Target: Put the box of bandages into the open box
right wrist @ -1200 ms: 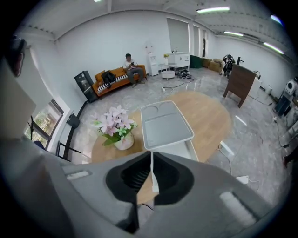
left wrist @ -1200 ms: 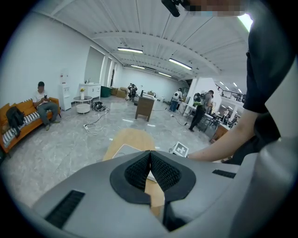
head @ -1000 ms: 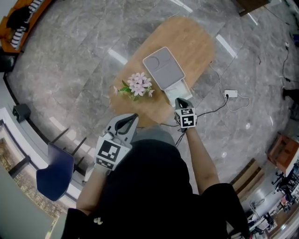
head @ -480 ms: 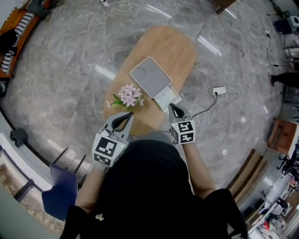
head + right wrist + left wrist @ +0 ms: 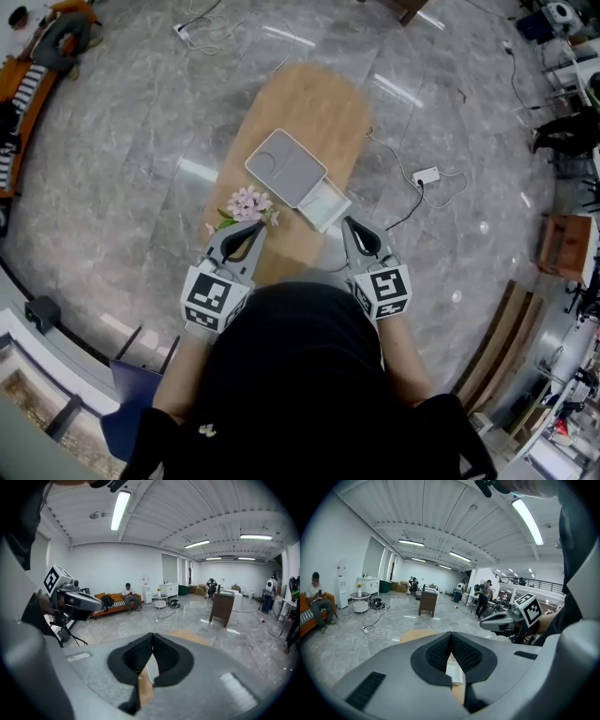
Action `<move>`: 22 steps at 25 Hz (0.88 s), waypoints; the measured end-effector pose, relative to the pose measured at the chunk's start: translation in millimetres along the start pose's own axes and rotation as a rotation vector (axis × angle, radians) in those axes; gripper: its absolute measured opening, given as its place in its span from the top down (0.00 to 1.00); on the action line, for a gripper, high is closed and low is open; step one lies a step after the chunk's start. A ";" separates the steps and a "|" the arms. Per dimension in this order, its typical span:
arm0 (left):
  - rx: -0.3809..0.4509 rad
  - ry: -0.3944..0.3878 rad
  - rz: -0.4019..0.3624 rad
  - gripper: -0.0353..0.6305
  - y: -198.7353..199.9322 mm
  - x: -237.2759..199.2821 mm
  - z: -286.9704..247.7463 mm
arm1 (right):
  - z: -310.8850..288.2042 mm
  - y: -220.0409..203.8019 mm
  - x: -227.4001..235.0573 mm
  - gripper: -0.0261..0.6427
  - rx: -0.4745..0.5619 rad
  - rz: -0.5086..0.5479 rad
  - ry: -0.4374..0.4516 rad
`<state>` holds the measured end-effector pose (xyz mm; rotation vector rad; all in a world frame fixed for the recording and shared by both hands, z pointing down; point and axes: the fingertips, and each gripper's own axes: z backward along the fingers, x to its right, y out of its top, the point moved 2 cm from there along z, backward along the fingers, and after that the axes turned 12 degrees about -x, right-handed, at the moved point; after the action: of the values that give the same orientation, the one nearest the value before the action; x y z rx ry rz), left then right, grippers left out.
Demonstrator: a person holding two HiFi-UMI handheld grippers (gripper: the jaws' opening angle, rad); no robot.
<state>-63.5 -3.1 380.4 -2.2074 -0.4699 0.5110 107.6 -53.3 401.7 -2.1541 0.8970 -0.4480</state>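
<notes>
Wooden table (image 5: 319,103) on marble (image 5: 141,141) was noted. Left gripper (image 5: 259,226) and right gripper (image 5: 346,223) were held closed, empty; pickup was judged pending, jaws to be opened.

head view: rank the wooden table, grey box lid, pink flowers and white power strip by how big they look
1. wooden table
2. grey box lid
3. pink flowers
4. white power strip; it lies on the floor, farther from the camera, so it looks smaller

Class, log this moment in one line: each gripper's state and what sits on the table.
left gripper: shut, empty | right gripper: shut, empty | wooden table: open box, pink flowers
</notes>
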 end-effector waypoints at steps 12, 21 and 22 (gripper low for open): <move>0.086 -0.060 -0.086 0.93 50.5 10.1 16.2 | 65.7 60.9 1.3 0.96 0.163 0.013 -0.067; 0.111 -0.074 -0.120 0.93 61.7 11.4 18.1 | 77.0 70.4 0.2 0.96 0.189 -0.006 -0.071; 0.111 -0.075 -0.119 0.93 61.8 12.0 17.9 | 77.8 70.0 0.4 0.96 0.188 -0.005 -0.074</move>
<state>-52.3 -23.6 319.3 -2.0457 -0.5944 0.5448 119.1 -47.5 297.8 -1.9883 0.7776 -0.4346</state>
